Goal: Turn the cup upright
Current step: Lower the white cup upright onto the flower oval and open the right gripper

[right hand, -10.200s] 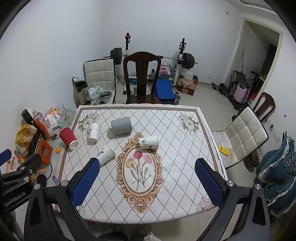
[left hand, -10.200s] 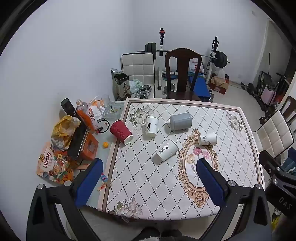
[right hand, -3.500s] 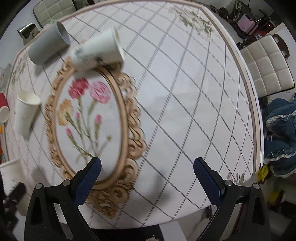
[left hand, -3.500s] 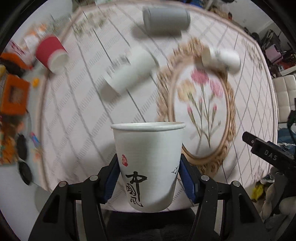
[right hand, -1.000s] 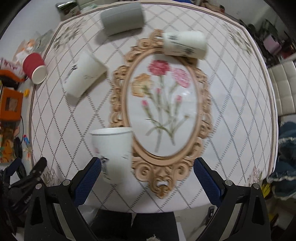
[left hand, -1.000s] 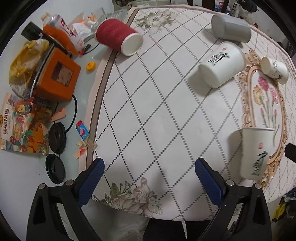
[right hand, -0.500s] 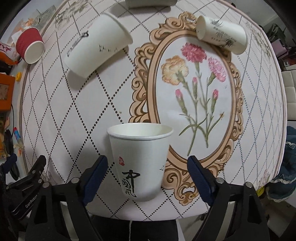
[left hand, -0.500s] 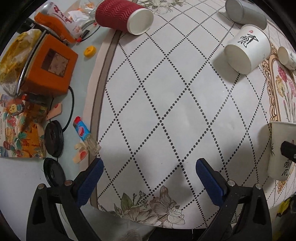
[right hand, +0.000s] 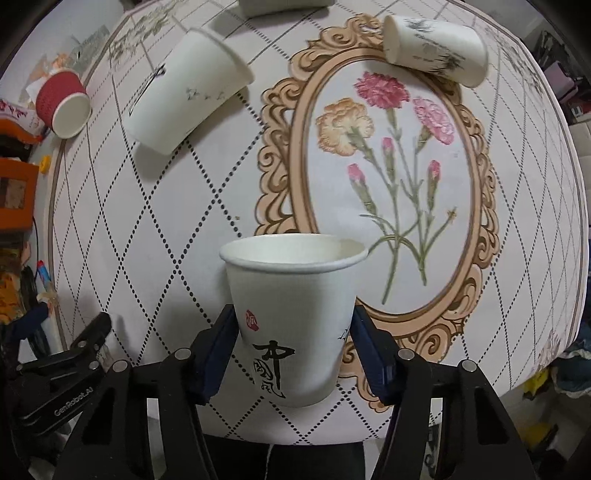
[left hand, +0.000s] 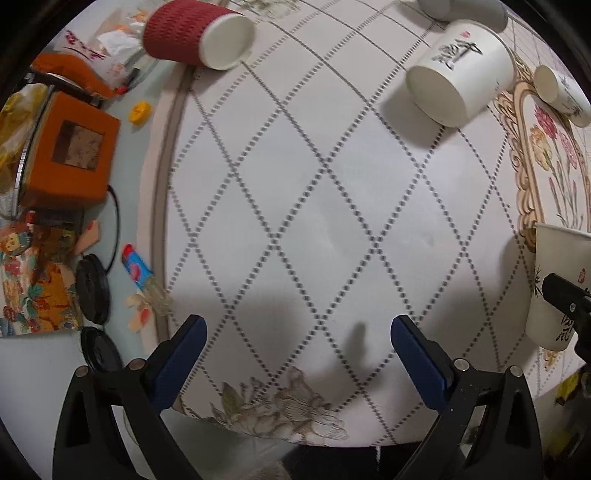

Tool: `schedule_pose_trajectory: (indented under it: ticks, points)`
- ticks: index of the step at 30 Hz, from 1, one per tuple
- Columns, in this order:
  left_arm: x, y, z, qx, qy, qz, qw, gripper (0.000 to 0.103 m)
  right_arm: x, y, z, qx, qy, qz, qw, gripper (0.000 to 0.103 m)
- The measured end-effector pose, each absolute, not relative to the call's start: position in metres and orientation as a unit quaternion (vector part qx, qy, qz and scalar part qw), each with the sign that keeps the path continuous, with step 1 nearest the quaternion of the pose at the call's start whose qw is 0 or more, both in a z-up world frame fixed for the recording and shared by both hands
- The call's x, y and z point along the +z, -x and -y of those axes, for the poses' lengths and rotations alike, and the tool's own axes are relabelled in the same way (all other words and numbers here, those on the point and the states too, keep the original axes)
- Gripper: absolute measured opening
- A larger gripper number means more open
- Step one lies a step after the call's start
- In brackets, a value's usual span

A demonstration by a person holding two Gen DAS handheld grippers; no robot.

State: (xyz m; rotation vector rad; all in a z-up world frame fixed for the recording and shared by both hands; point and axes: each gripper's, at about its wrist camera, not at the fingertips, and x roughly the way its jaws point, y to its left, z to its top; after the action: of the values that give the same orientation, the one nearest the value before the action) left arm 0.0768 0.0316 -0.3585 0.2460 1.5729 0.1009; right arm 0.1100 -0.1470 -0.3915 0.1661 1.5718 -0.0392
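A white paper cup with black calligraphy (right hand: 291,325) stands upright near the table's front edge. My right gripper (right hand: 293,350) has closed in on it, with a blue pad at each side of the cup. The same cup shows at the right edge of the left wrist view (left hand: 557,288). My left gripper (left hand: 295,354) is open and empty above the tablecloth. A second white cup (left hand: 458,88) lies on its side, as does a small white cup (right hand: 436,48), a red cup (left hand: 195,37) and a grey cup (left hand: 461,7).
The table has a white diamond-patterned cloth (left hand: 295,206) with a flower oval (right hand: 388,177). To the left lie an orange box (left hand: 70,158), snack bags (left hand: 29,280), black lids (left hand: 92,288) and a yellow cap (left hand: 140,112).
My right gripper has moved in around the upright cup and its jaws have narrowed onto it. My left gripper has moved forward and lower over the cloth, away from the cup.
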Motion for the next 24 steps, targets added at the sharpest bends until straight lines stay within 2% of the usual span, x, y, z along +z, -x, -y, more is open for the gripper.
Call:
schedule_pose_trajectory:
  ticks: [5,12,18,24]
  points:
    - [-0.361,-0.087,-0.019,0.029,-0.088,-0.720,0.688,0.102,-0.372,-0.109,0.180,-0.020,-0.119,-0.664,0.738,0.063]
    - [-0.363,-0.110,-0.008,0.033,-0.074,-0.715,0.694,0.102,-0.345,-0.128,0.209,-0.031,-0.152,-0.545,0.824,0.063]
    - [-0.378,-0.124,0.000,0.043,-0.072,-0.705,0.704,0.102,-0.357,-0.148,0.181,-0.038,-0.101,-0.460,0.881,0.063]
    - [-0.385,-0.126,0.005,0.036,-0.086,-0.701,0.707,0.102,-0.378,-0.134,0.166,-0.038,-0.059,-0.448,0.892,0.064]
